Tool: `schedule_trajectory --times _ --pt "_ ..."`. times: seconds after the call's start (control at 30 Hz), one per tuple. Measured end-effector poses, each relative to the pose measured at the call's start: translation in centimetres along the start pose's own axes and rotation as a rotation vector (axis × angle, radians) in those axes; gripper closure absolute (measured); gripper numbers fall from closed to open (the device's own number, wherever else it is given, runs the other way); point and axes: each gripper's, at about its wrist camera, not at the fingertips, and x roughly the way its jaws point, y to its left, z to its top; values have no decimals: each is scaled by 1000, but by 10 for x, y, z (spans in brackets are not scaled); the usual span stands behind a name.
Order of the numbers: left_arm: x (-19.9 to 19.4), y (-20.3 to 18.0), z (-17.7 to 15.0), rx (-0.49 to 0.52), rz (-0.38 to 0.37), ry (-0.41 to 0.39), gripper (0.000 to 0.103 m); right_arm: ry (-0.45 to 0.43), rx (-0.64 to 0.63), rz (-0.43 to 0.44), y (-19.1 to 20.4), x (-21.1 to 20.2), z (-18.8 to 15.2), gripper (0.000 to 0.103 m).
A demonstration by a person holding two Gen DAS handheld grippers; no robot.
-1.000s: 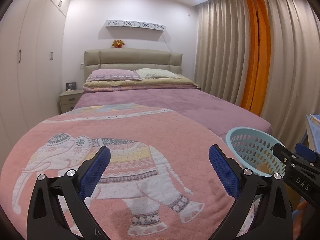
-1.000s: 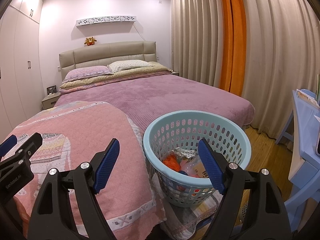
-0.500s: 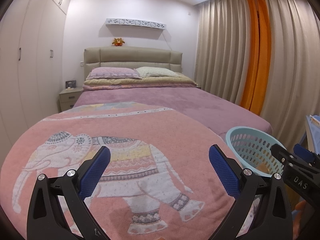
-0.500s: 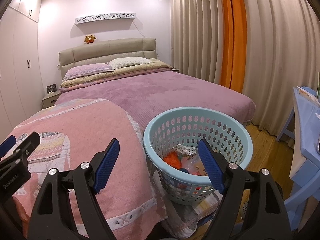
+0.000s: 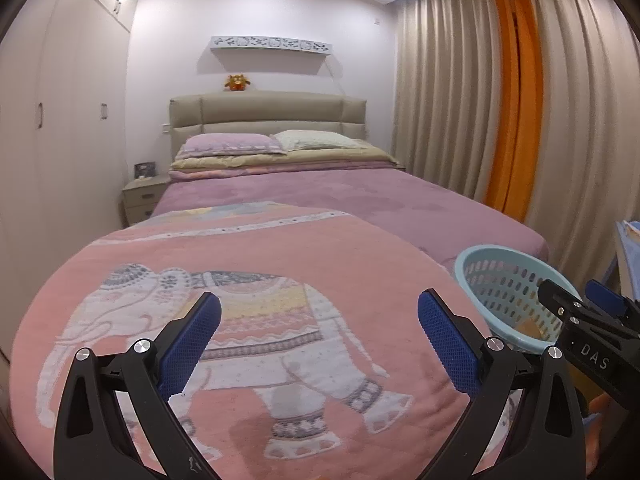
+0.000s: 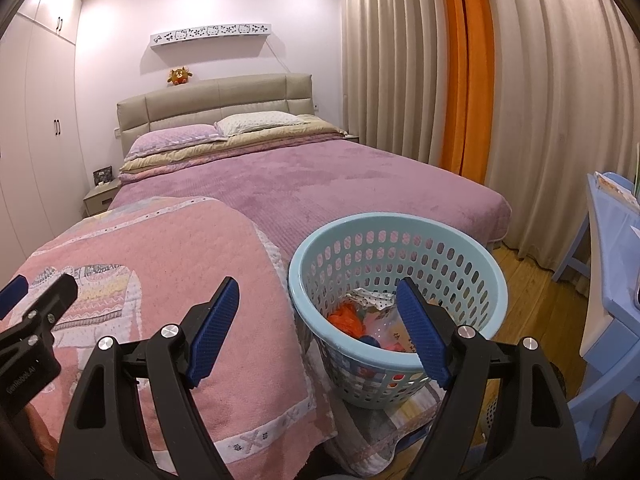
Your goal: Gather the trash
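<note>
Hovering over the foot of the bed, the left gripper [image 5: 320,334] has its blue pads [image 5: 191,346] spread wide with nothing between them, and below it lies the pink blanket [image 5: 248,264] with its white elephant pattern. The right gripper [image 6: 318,326] is just as wide apart and empty; its left finger sits above the blanket's edge and its right finger [image 6: 422,338] crosses in front of the basket's near rim.

The light blue basket [image 6: 400,236] with oval holes stands at the corner of the bed, just beside the hanging edge of the pink blanket, on what looks like a patterned cloth. Inside it lies the collected trash [image 6: 366,316]: something orange, a spotted white piece and crumpled wrappers, too jumbled to tell apart further.

The bed [image 6: 320,184] carries a purple cover, with two pillows [image 5: 232,145] against a padded beige headboard. A small orange plush toy [image 5: 237,82] sits on top of the headboard. Beige curtains with an orange strip [image 6: 466,80] hang on the right, and blue furniture [image 6: 608,240] stands at the far right edge.
</note>
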Motion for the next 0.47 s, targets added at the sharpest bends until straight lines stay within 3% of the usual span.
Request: schedule_trajectory --times 0.47 --pt "-5 13 11 17 32 28 7 16 -29 17 15 2 8 26"
